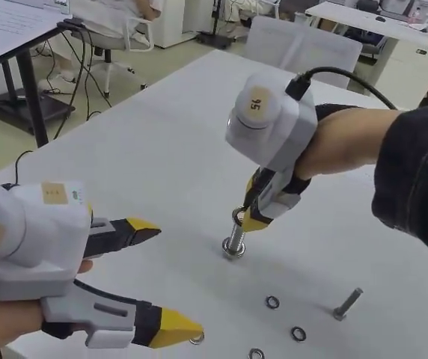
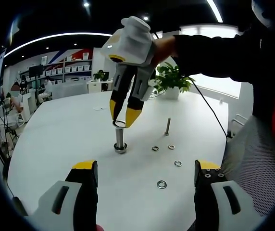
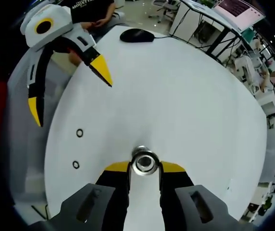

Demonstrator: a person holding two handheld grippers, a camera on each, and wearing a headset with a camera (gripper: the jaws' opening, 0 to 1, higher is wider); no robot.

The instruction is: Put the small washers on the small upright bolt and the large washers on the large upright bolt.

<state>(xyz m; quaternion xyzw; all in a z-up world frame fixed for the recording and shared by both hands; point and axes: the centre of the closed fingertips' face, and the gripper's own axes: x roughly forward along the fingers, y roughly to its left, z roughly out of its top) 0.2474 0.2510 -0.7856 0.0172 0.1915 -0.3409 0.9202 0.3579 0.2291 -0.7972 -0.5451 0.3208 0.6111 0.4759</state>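
Right gripper (image 1: 253, 218), yellow-tipped, points down over the white workbench top (image 1: 161, 149). Its jaws are almost closed, pinching a large silver ring washer (image 1: 239, 217) by the rim. The washer is held level right over the large upright threaded silver bolt (image 1: 234, 243), with the ring centred on the bolt's top end. Whether it touches the thread, cannot tell.

In the right gripper view the washer (image 3: 144, 161) sits between the two yellow jaw tips, and the bolt's end shows through its hole. In the left gripper view the right gripper (image 2: 121, 118), washer (image 2: 119, 124) and large bolt (image 2: 120, 143) line up one above the other.

Left gripper (image 1: 167, 278) is low at the near-left of the bench, jaws spread wide and nothing between them. It is well apart from the large bolt. In its own view the left gripper (image 2: 146, 166) frames the work from a distance. In the right gripper view the left gripper (image 3: 68, 92) is at upper left, gaping.

Small dark metal washers lie loose and flat on the bench to the near right of the large bolt — one (image 1: 272, 302), a second (image 1: 298, 333), a third (image 1: 256, 353). A fourth (image 1: 197, 340) is just beside the left gripper's lower jaw tip.

Small upright silver bolt (image 2: 168, 126) stands on its head beyond those washers, apart from both grippers. It shows at (image 1: 346, 304) in the head view.
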